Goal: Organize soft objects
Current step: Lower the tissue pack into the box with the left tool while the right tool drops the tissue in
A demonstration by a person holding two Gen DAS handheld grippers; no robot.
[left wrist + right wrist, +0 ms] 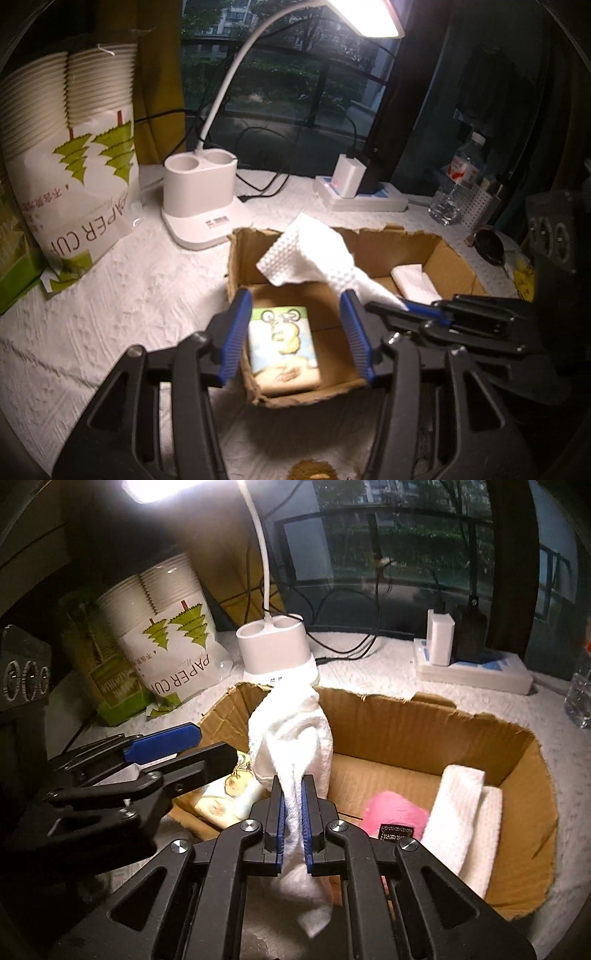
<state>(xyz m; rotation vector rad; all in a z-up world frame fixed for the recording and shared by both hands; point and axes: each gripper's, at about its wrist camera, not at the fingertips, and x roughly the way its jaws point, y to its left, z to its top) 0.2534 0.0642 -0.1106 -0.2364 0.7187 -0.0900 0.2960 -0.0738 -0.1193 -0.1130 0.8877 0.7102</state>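
The right tool (292,825) is clamped on a white cloth (291,734), which is pinched between the two blue pads and held above the near left part of a cardboard box (424,720); the upper part of the cloth is bunched upward, while a short end hangs below the pads. The left tool (297,332) is held with its blue pads spread wide and nothing between them, over the near left corner of the box, and it is seen from the right wrist view as a dark arm reaching in from the left. Beneath the left tool, a printed tissue pack (282,349) is lying flat on the box floor. In the right part of the box, a pink soft item (393,810) is seen beside a folded white towel (461,812) that leans against the right wall. The box is set on a desk (129,295) covered with a white textured sheet. Beyond the box, a white desk lamp (201,192) is lit, a bag of paper cups (74,155) stands at the far left, a power strip (364,194) lies to the far right, and a water bottle (458,181) stands beyond it.
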